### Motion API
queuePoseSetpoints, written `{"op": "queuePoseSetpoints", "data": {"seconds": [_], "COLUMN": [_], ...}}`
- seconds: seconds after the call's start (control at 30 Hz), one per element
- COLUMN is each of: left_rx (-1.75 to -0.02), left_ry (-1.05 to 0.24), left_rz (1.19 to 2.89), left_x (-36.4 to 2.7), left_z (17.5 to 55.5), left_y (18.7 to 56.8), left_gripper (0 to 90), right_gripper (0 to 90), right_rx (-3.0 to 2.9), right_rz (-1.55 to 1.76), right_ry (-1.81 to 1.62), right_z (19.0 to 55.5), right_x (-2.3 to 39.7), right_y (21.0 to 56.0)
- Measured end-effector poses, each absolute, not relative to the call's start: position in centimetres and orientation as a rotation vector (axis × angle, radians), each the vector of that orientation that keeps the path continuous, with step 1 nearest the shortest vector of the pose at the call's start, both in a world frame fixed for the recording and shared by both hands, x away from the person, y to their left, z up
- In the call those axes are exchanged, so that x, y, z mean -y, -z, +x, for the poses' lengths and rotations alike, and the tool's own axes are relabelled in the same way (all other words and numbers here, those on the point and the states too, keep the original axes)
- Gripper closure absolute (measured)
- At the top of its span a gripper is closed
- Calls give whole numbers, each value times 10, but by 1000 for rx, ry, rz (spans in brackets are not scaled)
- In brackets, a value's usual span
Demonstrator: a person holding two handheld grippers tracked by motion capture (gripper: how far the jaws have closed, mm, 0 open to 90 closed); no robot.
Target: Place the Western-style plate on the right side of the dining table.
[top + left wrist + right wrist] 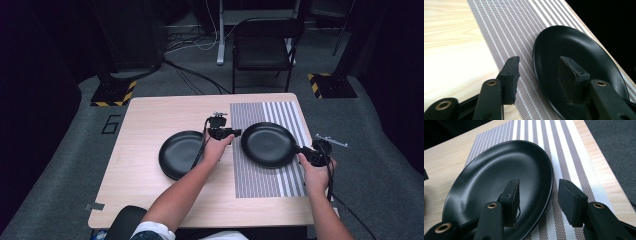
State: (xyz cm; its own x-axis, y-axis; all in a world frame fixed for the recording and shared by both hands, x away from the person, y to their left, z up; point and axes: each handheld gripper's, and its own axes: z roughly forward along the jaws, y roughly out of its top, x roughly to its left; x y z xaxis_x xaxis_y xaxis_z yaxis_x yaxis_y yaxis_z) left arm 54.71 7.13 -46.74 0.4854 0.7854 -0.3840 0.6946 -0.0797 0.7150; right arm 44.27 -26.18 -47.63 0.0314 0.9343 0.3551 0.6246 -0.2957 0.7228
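- Nearest the high camera, a black rounded seat back (126, 220) sits just under the near edge of the desk (150, 195), towards its near left corner, with the person's white sleeve (152, 231) beside it.
- The desk is pale wood, and a grey-and-white striped placemat (265, 182) runs from its far edge almost to its near edge along the right half.
- Around it lies grey carpet; a black folding chair (264, 47) stands beyond the far edge, cables trail on the floor there, and yellow-and-black striped base plates (114, 95) sit off the far corners.
- A black plate (267, 144) lies on the placemat, near the desk's right edge.
- A second black plate (179, 154) lies on bare wood near the desk's middle, just left of the placemat.
- The left forearm reaches diagonally over the second plate; the left claw (231, 132) points right at the mat plate's left rim.
- In the left gripper view the left claw (539, 75) stands about half open and grips nothing: one jaw is over the mat, the other over the plate's inside, with the rim between them.
- The right hand (316, 172) sits at the desk's right edge, with the right claw (300, 149) at that plate's right rim.
- In the right gripper view the right claw (539, 195) also stands about half open, straddling the rim without pressing it.
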Motion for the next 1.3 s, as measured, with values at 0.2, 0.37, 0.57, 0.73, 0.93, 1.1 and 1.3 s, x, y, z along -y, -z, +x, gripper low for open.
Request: {"op": "queuePoseSetpoints", "data": {"seconds": [0.2,0.37,0.57,0.73,0.93,1.1,1.3], "left_rx": [-1232,-1233,-1257,-1263,-1264,-1298,-1312], "left_ry": [-172,-217,-257,-289,-367,-375,-404], "left_rz": [1805,1825,1797,1766,1749,1740,1726], "left_x": [-91,-113,-145,-169,-205,-231,-254], "left_z": [542,536,529,525,514,507,494], "left_y": [460,456,450,442,432,432,431], "left_gripper": [459,451,451,444,441,441,439], "right_gripper": [489,489,489,484,473,467,465], "right_rx": [-1605,-1606,-1625,-1638,-1662,-1689,-1700], "right_rz": [1916,1902,1868,1838,1824,1788,1793], "right_ry": [-1177,-1198,-1186,-1181,-1190,-1163,-1169], "right_z": [439,436,432,427,422,416,410], "right_x": [261,261,257,257,255,253,257], "right_y": [472,465,460,453,448,444,440]}}
